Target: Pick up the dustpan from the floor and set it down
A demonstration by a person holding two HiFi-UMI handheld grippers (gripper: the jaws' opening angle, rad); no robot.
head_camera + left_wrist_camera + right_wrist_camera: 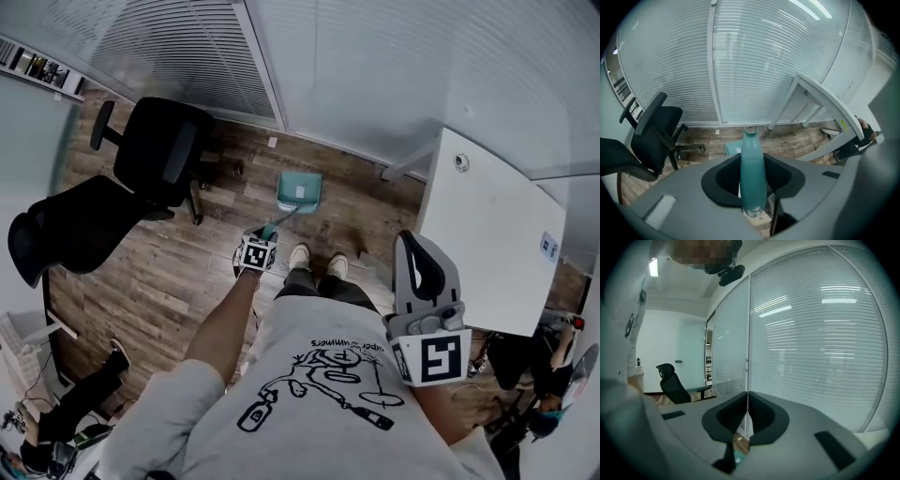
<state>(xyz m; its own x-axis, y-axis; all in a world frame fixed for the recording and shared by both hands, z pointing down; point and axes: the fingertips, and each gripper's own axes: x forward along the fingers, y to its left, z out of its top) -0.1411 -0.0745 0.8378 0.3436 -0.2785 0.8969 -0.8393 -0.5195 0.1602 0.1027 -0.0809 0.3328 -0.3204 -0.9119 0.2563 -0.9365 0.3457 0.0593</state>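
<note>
The teal dustpan lies on the wood floor in front of the person's feet, its long handle slanting up toward me. My left gripper points steeply down at the handle's upper end. In the left gripper view the teal handle runs straight up between the two dark pads, which close against its sides, and the pan shows beyond on the floor. My right gripper is held up at the person's right side, away from the dustpan; its jaws meet in a thin line with nothing between them.
A black office chair stands left of the dustpan and a second one further left. A white desk is on the right. Glass walls with blinds close the far side. A seated person is at the lower left.
</note>
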